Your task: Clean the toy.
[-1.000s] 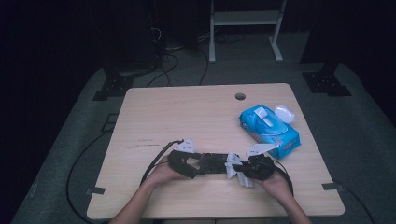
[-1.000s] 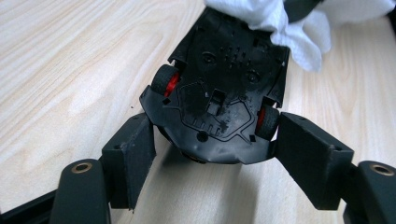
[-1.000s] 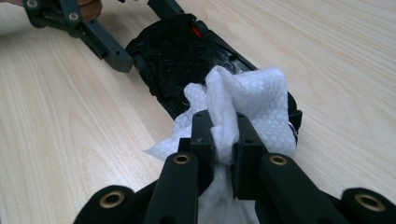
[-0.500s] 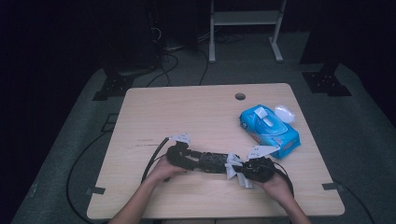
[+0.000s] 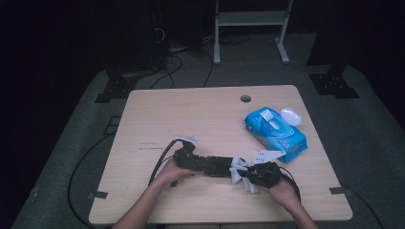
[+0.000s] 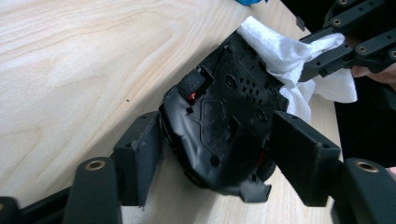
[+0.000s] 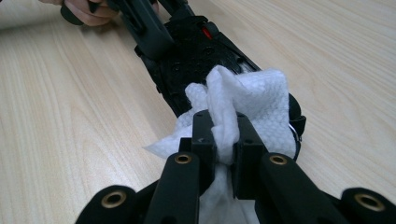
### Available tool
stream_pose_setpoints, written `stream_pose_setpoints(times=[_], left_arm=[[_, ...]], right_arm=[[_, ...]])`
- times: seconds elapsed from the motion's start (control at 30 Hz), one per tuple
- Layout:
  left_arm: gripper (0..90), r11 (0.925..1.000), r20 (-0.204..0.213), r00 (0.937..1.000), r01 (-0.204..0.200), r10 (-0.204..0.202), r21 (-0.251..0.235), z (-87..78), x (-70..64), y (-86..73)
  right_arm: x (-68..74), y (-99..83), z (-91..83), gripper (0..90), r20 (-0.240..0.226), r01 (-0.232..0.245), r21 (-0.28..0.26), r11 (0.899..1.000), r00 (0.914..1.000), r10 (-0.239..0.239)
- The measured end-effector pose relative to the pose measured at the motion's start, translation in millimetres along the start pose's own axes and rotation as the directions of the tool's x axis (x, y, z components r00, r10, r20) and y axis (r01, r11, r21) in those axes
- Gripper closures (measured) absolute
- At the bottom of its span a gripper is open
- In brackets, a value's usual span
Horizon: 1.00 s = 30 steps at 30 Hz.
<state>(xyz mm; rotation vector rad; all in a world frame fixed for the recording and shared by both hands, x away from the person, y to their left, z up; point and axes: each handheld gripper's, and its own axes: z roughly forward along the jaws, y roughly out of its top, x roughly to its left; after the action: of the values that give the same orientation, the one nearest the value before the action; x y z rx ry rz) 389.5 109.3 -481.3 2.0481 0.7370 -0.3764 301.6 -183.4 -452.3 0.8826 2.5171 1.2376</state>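
A black computer mouse (image 6: 224, 121) is clamped between the jaws of my left gripper (image 6: 219, 154), tilted above the wooden table (image 5: 191, 109). Its scroll wheel and red accents show. My right gripper (image 7: 224, 140) is shut on a crumpled white wipe (image 7: 247, 98), which presses against the far end of the mouse (image 7: 196, 51). In the high view both grippers meet near the table's front edge: the left gripper (image 5: 210, 164), the mouse (image 5: 217, 165), the wipe (image 5: 237, 169) and the right gripper (image 5: 241, 172) form one line.
A blue pack of wet wipes (image 5: 275, 132) lies at the right of the table, with its white lid (image 5: 290, 116) flipped open. A cable hole (image 5: 245, 98) sits at the back. Black cables (image 5: 160, 162) trail off the front left edge.
My left gripper has shifted slightly left and away with the mouse, turning it a little. The right gripper with the wipe has stayed against the mouse.
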Motion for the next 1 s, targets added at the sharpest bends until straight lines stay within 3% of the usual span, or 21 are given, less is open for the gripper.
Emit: stream_pose_setpoints(times=[0.1, 0.23, 0.37, 0.67, 1.0], left_arm=[[36.9, 0.9999, -0.009, 0.9999, -0.014, 0.014, -0.003, 0.6, -0.3, 0.1], [38.1, 0.9972, -0.043, 0.9964, -0.072, 0.073, 0.02, 0.4, -4.8, -0.4], [38.5, 0.9956, -0.054, 0.9943, -0.091, 0.092, 0.022, -0.6, -7.2, -1.6], [39.3, 0.9843, -0.095, 0.9799, -0.173, 0.176, 0.037, -2.2, -17.9, -2.8], [45.5, 0.9743, -0.136, 0.965, -0.225, 0.224, 0.01, -5.5, -28.9, -5.8]], right_arm=[[1.4, -0.1, -0.3, 81.6, 0.004, 0.006, 0.001, 1.0, 1.0, -0.006], [4.2, -0.3, -0.6, 81.6, 0.0, 0.016, -0.002, 1.0, 0.9999, -0.016], [7.6, -1.0, -0.9, 81.6, 0.016, 0.033, -0.003, 0.999, 0.9993, -0.033], [10.8, -6.8, -3.6, 81.7, 0.015, 0.014, -0.035, 0.999, 0.9998, -0.014], [18.0, -12.0, -5.7, 82.0, 0.002, 0.023, -0.024, 0.999, 0.9997, -0.023]])
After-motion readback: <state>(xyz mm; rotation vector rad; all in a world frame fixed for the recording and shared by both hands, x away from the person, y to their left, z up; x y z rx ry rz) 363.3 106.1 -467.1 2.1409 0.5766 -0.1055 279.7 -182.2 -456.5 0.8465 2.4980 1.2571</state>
